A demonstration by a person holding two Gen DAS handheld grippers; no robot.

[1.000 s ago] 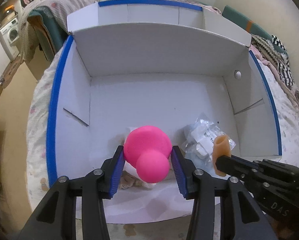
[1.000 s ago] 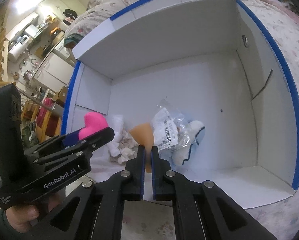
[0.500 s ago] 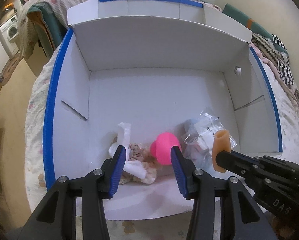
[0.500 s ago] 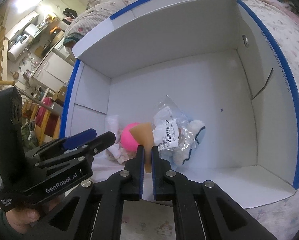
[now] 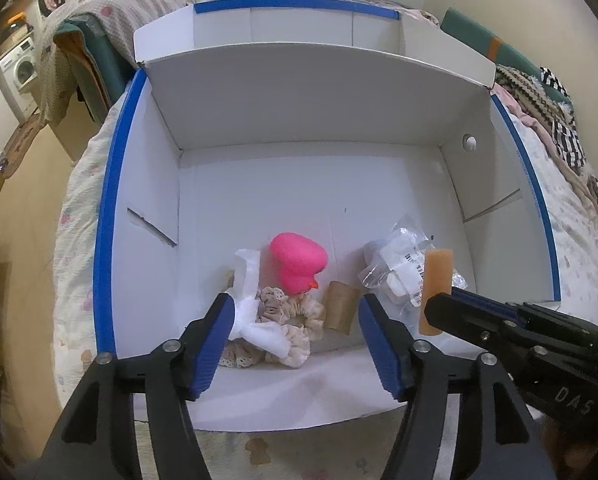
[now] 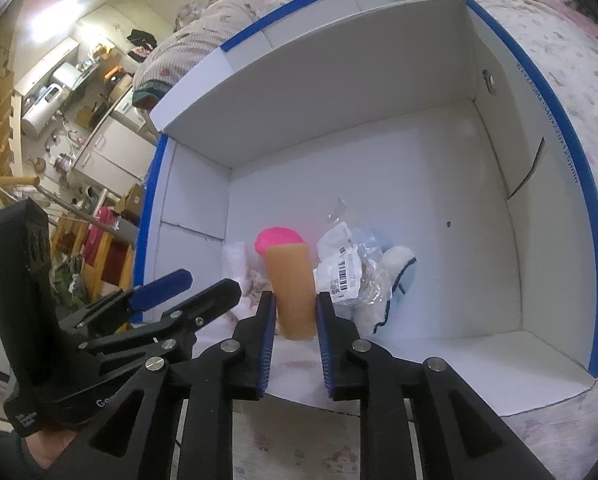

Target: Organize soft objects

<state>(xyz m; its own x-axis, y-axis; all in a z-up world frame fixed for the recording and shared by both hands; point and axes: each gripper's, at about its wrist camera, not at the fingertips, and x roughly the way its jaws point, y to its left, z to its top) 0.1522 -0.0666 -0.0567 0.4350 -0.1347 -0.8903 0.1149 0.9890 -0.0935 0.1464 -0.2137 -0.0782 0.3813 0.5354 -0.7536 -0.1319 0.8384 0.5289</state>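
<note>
Inside the white box, the pink sponge already rests beyond the left gripper, opening and empty, while the right gripper is opening around the tan sponge, its drop unfinished.

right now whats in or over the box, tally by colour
pink: 1, heart sponge
tan: 2, sponge block between the opening right tongs, roll on the floor
white/beige: 2, cloth, scrunchie
clear: 1, bagged toy
total: 6
</note>
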